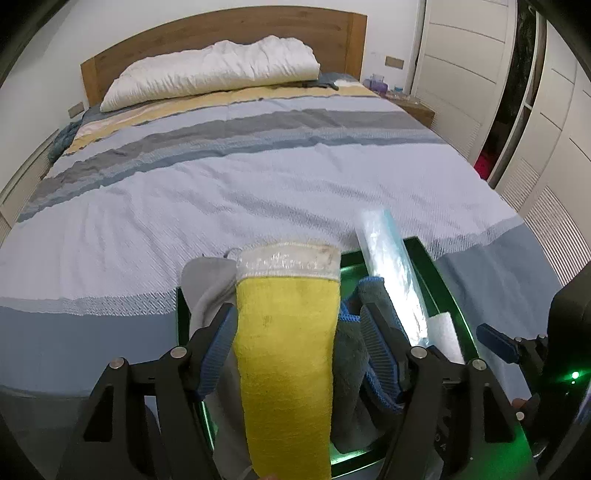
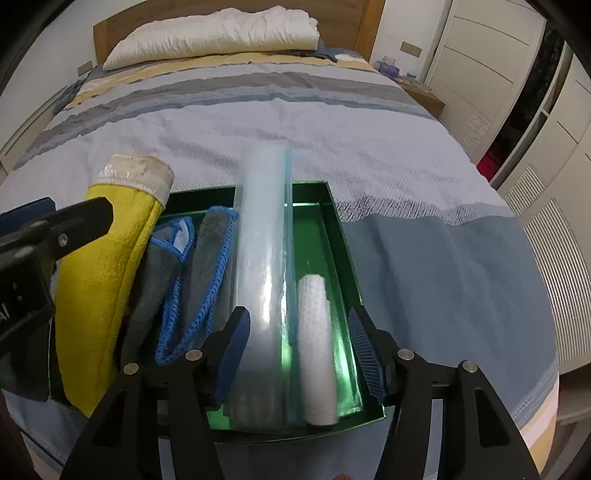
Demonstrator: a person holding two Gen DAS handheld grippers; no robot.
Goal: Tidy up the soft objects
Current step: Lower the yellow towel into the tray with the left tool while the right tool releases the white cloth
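Observation:
A dark green tray [image 2: 338,236] lies on the bed's near end. It holds grey cloths with blue edging [image 2: 207,266], a clear plastic roll [image 2: 264,258] and a small white roll [image 2: 316,347]. A yellow rolled cloth with a white end [image 1: 286,343] [image 2: 107,266] lies between the jaws of my left gripper [image 1: 297,350] at the tray's left side; the jaws stand wide beside it, open. My right gripper [image 2: 299,354] is open, its fingers either side of the plastic roll and white roll, above the tray's near end. A light grey cloth [image 1: 207,288] sits left of the yellow one.
The bed has a striped blue, grey and yellow cover [image 1: 258,177], a white folded duvet [image 1: 218,70] and a wooden headboard [image 1: 229,33]. A bedside table [image 1: 413,107] and white wardrobe doors [image 1: 472,74] stand to the right.

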